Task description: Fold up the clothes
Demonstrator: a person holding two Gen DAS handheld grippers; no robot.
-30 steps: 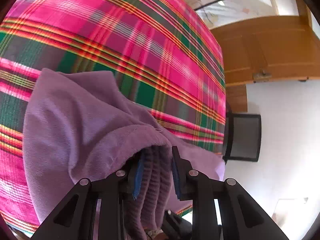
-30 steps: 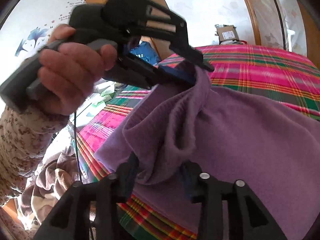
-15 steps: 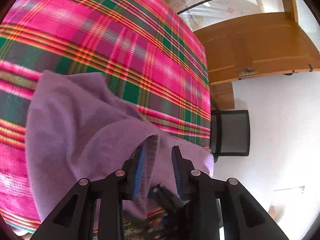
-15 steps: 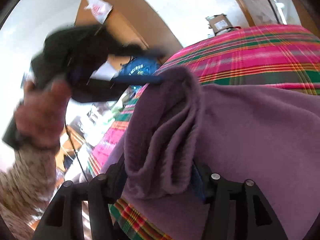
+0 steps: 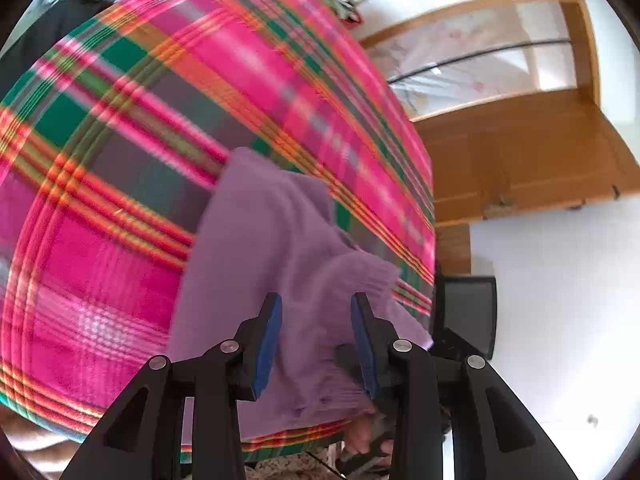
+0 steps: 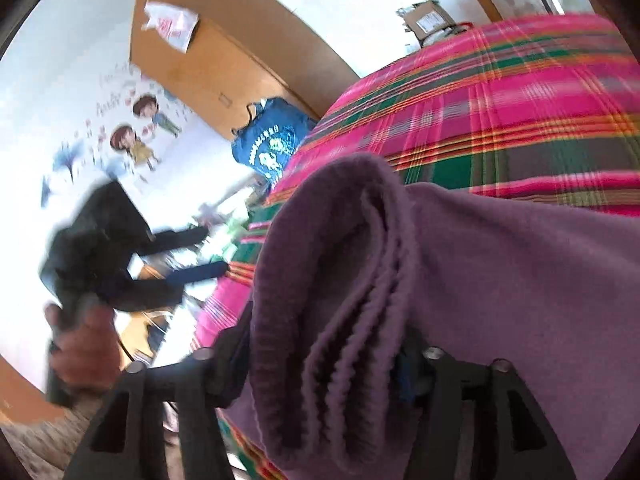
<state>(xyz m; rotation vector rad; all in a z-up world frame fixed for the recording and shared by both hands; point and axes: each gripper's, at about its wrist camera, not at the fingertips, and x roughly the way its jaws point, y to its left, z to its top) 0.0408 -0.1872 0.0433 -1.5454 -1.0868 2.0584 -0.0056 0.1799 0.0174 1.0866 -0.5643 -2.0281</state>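
Purple fleece garment (image 5: 276, 240) lies on the pink plaid bedcover (image 5: 120, 128), near its front edge, while both grippers work at its bunched end

In the left wrist view the left gripper (image 5: 316, 320) is opening, its blue pads (image 5: 266, 344) standing clear either side of the fabric that passes between them; the right wrist view shows the same tool blurred at far left in a hand (image 6: 84, 352), apart from the cloth. The right gripper (image 6: 320, 364) is closing with a thick folded roll of the garment (image 6: 352, 280) filling its jaws, the fingers mostly hidden behind the cloth
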